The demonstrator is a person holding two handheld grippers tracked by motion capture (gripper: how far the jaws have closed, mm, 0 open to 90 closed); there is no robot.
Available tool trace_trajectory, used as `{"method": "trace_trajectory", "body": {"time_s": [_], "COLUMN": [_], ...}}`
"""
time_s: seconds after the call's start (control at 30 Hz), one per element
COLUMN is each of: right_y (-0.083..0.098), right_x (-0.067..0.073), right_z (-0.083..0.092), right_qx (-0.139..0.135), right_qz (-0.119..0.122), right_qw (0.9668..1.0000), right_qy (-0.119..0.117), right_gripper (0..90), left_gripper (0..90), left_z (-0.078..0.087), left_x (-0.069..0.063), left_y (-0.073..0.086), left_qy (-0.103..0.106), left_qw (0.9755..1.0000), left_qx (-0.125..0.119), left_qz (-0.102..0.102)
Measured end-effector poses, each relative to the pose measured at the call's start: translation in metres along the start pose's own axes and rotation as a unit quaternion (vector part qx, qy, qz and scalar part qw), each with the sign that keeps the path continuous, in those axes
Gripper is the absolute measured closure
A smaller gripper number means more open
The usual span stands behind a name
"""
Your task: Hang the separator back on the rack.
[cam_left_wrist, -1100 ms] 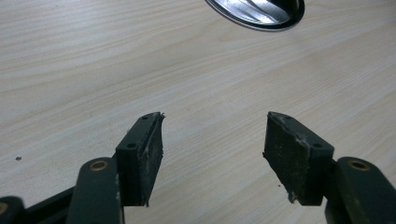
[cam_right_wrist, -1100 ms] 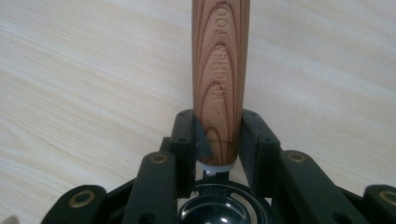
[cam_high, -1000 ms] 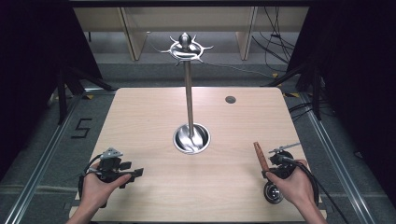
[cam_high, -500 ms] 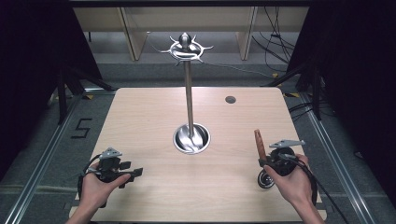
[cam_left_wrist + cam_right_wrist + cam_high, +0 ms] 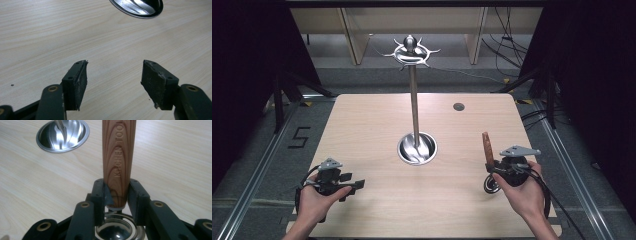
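Wood handle, reddish grain, stamped "KITCHEN TOOL", sits clamped between the pads of the right gripper; both pads press its lower end, just above the metal collar. Below that, in the right gripper view, a round shiny metal head w/ a ring around it, close under the jaws. It's a kitchen utensil; exact type can't be told. In the high view the handle stands near upright, tilted slightly, rising from the gripper, w/ the metal head low beside the right hand at the near right of the table. Whether the head touches the table can't be told.

Left gripper: jaws spread apart, nothing between, only bare tabletop under them. Pads look worn and scuffed. In the high view the left hand holds it low at the near left corner, jaws pointing toward table centre. The two grippers are well apart.

Mid table: round steel base, dished and reflective, w/ a thin steel pole standing upright from it. The base's edge shows at the top of the left gripper view, and its whole dish at upper left of the right gripper view. Pole top carries a ring of curved hooks w/ a knob in the middle; hooks are bare.

Farther back, right of the pole: small dark round spot in the tabletop. Beyond the table edge, grey floor, cables at right.
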State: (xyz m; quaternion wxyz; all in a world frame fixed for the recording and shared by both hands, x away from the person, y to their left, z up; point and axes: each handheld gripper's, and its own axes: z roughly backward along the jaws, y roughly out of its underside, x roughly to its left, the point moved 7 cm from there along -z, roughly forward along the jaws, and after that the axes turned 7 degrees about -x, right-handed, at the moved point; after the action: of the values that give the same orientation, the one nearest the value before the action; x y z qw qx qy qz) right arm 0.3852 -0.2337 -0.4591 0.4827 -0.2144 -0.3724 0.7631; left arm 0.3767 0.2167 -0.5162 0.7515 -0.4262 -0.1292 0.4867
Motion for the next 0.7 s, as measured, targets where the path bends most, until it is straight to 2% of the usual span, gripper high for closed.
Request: {"method": "trace_trajectory", "body": {"time_s": [0.03, 0.07, 0.1, 0.17, 0.2, 0.23, 0.33, 0.37, 0.4, 0.43, 0.47, 0.5, 0.6, 0.63, 0.67, 0.7], "right_y": [-0.001, -0.003, -0.004, -0.006, -0.01, -0.009, -0.014, -0.016, -0.017, -0.019, -0.019, -0.021, -0.026, -0.027, -0.029, -0.029], "right_x": [-0.001, 0.0, -0.001, 0.003, -0.001, 0.003, 0.005, 0.002, 0.005, 0.006, 0.008, 0.007, 0.01, 0.009, 0.011, 0.012], "right_z": [-0.001, -0.001, 0.0, 0.002, -0.001, 0.002, 0.002, 0.002, 0.003, 0.003, 0.004, 0.002, 0.005, 0.004, 0.006, 0.007], "right_qx": [-0.01, -0.012, -0.018, -0.012, -0.037, -0.019, -0.032, -0.042, -0.037, -0.041, -0.039, -0.053, -0.053, -0.059, -0.06, -0.056], "right_qz": [0.011, 0.005, 0.017, -0.001, 0.025, 0.001, 0.007, 0.03, 0.016, 0.014, 0.014, 0.022, 0.022, 0.031, 0.019, 0.019], "right_qw": [0.9999, 0.9999, 0.9997, 0.9999, 0.999, 0.9998, 0.9994, 0.9986, 0.9991, 0.999, 0.999, 0.9983, 0.9982, 0.9976, 0.9978, 0.998], "right_qy": [0.0, -0.004, -0.004, -0.007, -0.005, -0.01, -0.012, -0.009, -0.013, -0.015, -0.017, -0.014, -0.019, -0.018, -0.018, -0.021], "right_gripper": [69.6, 69.6, 69.6, 69.6, 69.6, 69.6, 69.6, 69.6, 69.6, 69.6, 69.6, 69.6, 69.6, 69.6, 69.6, 69.6], "left_gripper": [36.7, 36.7, 36.6, 36.6, 36.6, 36.6, 36.6, 36.6, 36.5, 36.5, 36.6, 36.5, 36.5, 36.5, 36.5, 36.5], "left_z": [0.0, 0.0, 0.0, 0.0, 0.0, 0.0, -0.001, -0.001, -0.001, -0.001, -0.001, -0.001, -0.001, -0.001, -0.001, -0.001], "left_x": [0.0, 0.001, 0.0, 0.001, 0.0, 0.001, 0.001, 0.0, 0.0, 0.0, 0.0, 0.0, 0.0, 0.0, 0.0, 0.0], "left_y": [0.0, 0.0, 0.0, 0.0, 0.0, 0.0, 0.0, 0.0, 0.0, 0.0, 0.0, 0.0, 0.0, 0.0, 0.0, 0.0], "left_qy": [0.0, -0.005, -0.006, -0.006, -0.006, -0.005, -0.007, -0.005, -0.003, -0.004, -0.004, -0.004, -0.003, -0.004, -0.003, -0.003], "left_qw": [1.0, 1.0, 1.0, 1.0, 1.0, 1.0, 1.0, 1.0, 1.0, 1.0, 1.0, 1.0, 1.0, 1.0, 1.0, 1.0], "left_qx": [-0.001, -0.001, -0.003, -0.002, -0.001, -0.001, -0.002, -0.002, -0.001, -0.002, -0.002, -0.002, -0.002, -0.001, 0.001, 0.0], "left_qz": [0.0, -0.004, -0.001, -0.001, -0.001, -0.001, 0.0, 0.001, 0.002, 0.003, 0.003, 0.002, 0.003, 0.003, 0.003, 0.003]}}
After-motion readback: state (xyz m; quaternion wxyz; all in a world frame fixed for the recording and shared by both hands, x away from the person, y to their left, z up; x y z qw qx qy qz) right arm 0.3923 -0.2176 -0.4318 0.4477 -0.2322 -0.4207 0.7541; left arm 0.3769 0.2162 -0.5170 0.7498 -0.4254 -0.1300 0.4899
